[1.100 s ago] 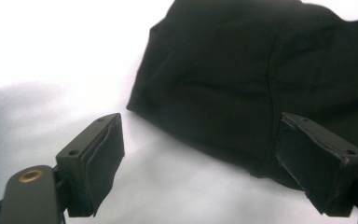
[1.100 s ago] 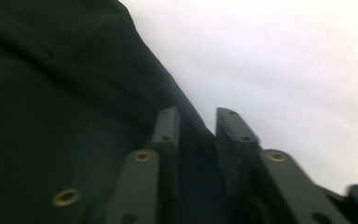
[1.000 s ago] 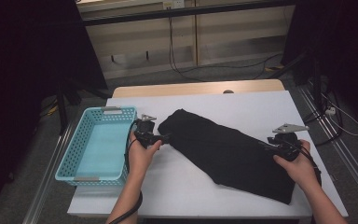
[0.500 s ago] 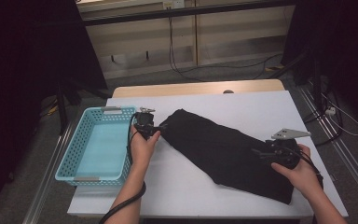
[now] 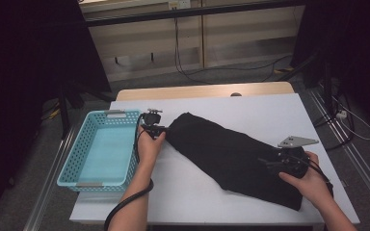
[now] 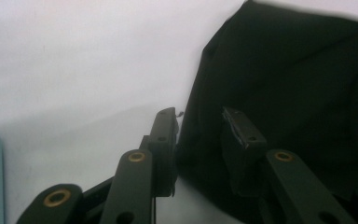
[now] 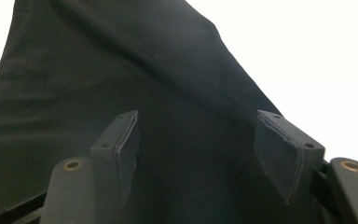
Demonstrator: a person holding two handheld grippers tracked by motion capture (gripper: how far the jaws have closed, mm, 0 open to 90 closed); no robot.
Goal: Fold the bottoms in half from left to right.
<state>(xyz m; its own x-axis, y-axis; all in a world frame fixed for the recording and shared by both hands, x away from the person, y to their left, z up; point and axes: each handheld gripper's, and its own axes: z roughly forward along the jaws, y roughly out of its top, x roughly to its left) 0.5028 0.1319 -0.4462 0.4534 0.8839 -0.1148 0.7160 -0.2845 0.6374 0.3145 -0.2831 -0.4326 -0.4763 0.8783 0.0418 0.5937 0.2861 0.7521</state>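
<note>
The white table point(image 5: 250, 110) carries all items. The largest item on it is the black cloth point(image 5: 231, 156), which lies flat and folded in a long band running diagonally from the table's centre-left toward the near right corner. In the left gripper view the black cloth point(image 6: 298, 93) occupies the right half; in the right gripper view the black cloth point(image 7: 121, 79) spreads beneath both jaws.

The turquoise basket point(image 5: 84, 161) stands at the left edge of the table, just beside the person's left hand and apart from the cloth.

The right gripper point(image 5: 270, 162) sits over the cloth's lower right portion. Its jaws stand apart, released, with cloth lying between and under them; the pads point(image 7: 128, 140) do not press on it.

The left gripper point(image 5: 160, 130) sits at the cloth's upper left end. Its jaws have just been closing, and the cloth's edge lies between them. One pad point(image 6: 240, 126) rests against the fabric, but a gap remains, so the cloth is not yet clamped.
</note>
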